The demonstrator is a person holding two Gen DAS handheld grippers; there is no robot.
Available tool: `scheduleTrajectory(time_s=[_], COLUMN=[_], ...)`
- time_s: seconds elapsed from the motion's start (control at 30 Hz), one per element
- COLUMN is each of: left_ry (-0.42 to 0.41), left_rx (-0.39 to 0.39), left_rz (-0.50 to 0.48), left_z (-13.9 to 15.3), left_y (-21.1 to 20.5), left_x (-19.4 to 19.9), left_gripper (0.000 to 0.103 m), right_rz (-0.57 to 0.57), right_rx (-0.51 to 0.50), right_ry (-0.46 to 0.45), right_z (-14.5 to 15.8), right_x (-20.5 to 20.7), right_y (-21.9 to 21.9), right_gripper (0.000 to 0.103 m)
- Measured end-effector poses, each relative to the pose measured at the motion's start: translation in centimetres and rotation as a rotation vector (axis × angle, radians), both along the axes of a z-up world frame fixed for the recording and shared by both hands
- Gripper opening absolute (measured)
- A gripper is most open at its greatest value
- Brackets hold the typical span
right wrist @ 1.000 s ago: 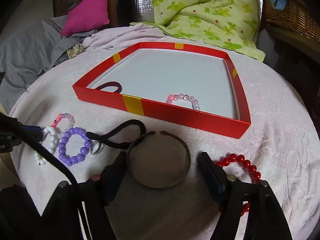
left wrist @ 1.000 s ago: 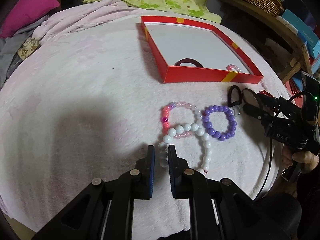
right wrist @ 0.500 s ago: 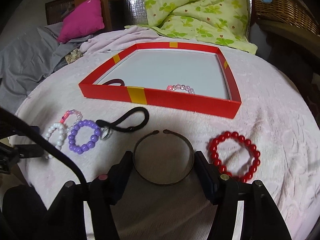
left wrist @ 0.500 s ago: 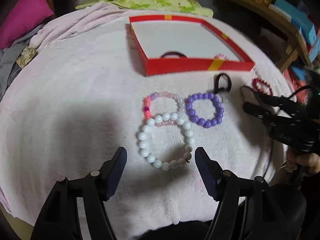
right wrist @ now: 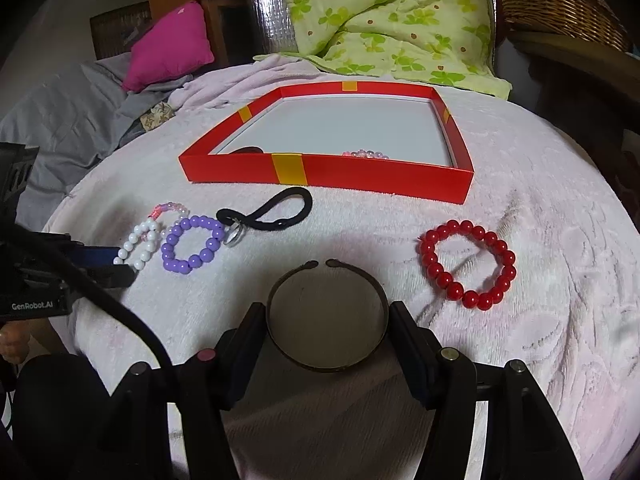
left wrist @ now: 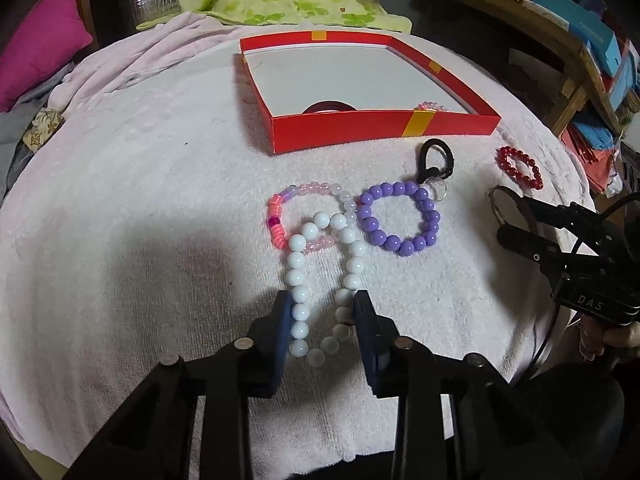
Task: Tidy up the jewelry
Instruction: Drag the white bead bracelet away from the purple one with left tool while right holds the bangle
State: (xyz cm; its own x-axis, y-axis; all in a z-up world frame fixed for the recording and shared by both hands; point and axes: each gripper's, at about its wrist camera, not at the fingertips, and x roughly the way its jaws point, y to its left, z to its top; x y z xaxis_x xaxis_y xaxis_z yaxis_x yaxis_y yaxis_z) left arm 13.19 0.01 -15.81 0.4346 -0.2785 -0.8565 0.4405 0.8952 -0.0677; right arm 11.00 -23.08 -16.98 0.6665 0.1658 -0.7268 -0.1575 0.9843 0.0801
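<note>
Left wrist view: left gripper (left wrist: 322, 312) jaws just closing, squeezing the white round-bead bracelet (left wrist: 320, 280) on the pink towel (left wrist: 140, 200), the shallow red cardboard box (left wrist: 380, 128) at 12 o'clock. Right wrist view: right gripper (right wrist: 326, 320) fingers clamp the dark metal open cuff bangle (right wrist: 326, 320), red bead bracelet (right wrist: 466, 264) at 2 o'clock.

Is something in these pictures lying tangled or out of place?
Yes. The white bead bracelet lies across the pink bead bracelet, so the two overlap. Lifting the white one might drag the pink one along.
</note>
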Motion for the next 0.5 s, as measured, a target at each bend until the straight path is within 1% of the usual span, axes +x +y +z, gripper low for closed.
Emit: scheduleTrajectory(time_s=[0.03, 0.23, 0.4, 0.5], left_ry=[0.001, 0.012, 0.009, -0.010], left_rx=[-0.001, -0.009, 0.023, 0.062], left_rz=[-0.005, -0.002, 0.009, 0.003], left_z=[0.0, 0.0, 0.0, 0.1], left_y=[0.0, 0.2, 0.1, -0.5], left_x=[-0.1, -0.2, -0.5, -0.8], left_gripper=[0.025, 0.022, 0.022, 0.022], right_rz=[0.000, 0.004, 0.010, 0.012], right_rx=[0.000, 0.020, 0.018, 0.014], right_ry=[-0.001, 0.000, -0.006, -0.005], right_z=[0.0, 0.0, 0.0, 0.0], right_x=[-0.1, -0.7, -1.3, -1.4], right_y=[0.0, -0.5, -0.5, -0.5], right_gripper=[0.065, 0.065, 0.065, 0.065])
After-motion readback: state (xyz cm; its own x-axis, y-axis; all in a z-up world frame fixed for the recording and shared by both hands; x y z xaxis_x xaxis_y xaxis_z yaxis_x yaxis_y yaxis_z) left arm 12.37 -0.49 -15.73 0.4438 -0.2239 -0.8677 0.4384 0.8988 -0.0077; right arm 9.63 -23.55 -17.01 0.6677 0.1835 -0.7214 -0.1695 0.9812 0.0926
